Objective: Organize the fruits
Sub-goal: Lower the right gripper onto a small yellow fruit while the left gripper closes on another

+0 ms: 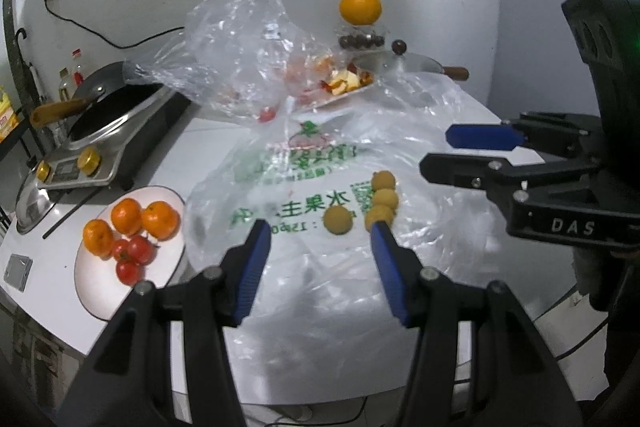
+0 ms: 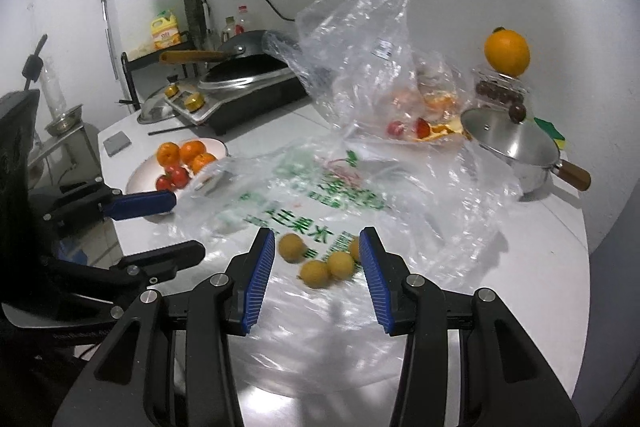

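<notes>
Several small yellow fruits (image 1: pixel 380 201) (image 2: pixel 320 263) lie on a flat clear plastic bag with green print (image 1: pixel 304 203) (image 2: pixel 320 203). My left gripper (image 1: pixel 318 231) is open and empty, just short of them; it also shows in the right wrist view (image 2: pixel 176 223). My right gripper (image 2: pixel 318 239) is open and empty, with the yellow fruits just ahead between its fingers; it shows in the left wrist view (image 1: pixel 440 149). A white plate (image 1: pixel 100 291) (image 2: pixel 140 177) holds three tangerines (image 1: pixel 132 219) and three tomatoes (image 1: pixel 132 257).
A second crumpled clear bag (image 1: pixel 244 39) (image 2: pixel 360 47) stands behind, over a plate of fruit pieces (image 1: pixel 344 83). An orange (image 1: pixel 360 7) (image 2: pixel 507 53) sits atop a box of dark fruits. A steel pot (image 2: pixel 516 151), an induction cooker with pan (image 1: pixel 108 131) and bottles stand around.
</notes>
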{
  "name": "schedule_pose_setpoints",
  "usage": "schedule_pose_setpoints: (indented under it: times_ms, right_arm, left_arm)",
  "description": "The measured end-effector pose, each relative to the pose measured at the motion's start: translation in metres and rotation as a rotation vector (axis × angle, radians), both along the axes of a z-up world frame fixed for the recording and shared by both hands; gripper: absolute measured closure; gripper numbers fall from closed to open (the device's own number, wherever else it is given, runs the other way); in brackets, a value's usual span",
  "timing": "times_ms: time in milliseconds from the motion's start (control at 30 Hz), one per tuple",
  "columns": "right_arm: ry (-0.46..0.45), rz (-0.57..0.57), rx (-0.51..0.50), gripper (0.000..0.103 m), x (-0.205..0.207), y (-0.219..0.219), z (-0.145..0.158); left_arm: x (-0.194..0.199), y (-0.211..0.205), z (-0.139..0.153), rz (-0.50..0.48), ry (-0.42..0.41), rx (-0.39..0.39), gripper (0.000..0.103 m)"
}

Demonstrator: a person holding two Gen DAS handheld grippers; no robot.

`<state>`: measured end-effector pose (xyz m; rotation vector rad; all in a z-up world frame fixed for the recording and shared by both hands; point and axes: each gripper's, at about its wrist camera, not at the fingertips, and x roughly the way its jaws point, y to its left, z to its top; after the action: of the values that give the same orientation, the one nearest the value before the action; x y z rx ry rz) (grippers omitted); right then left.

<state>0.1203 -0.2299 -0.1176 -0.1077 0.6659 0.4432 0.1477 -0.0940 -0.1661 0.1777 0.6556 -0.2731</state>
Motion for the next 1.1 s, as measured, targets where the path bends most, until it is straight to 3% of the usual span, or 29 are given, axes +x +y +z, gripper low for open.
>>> schedule_pose_setpoints:
  times_ms: [833, 900, 1100]
  right_arm:
    - [0.102, -0.009, 0.042, 0.062, 0.052, -0.029, -0.031]
    - [0.101, -0.014, 0.037, 0.074, 0.057, -0.027, -0.033]
    - [0.122, -0.011, 0.027, 0.075, 0.071, -0.021, -0.039]
  left_arm:
    - [0.061, -0.025, -0.035, 0.007, 0.081, 0.06, 0.049]
    - [0.065, -0.025, -0.037, 0.004, 0.086, 0.059, 0.049]
    - [0.076, -0.023, -0.043, -0.003, 0.102, 0.047, 0.05]
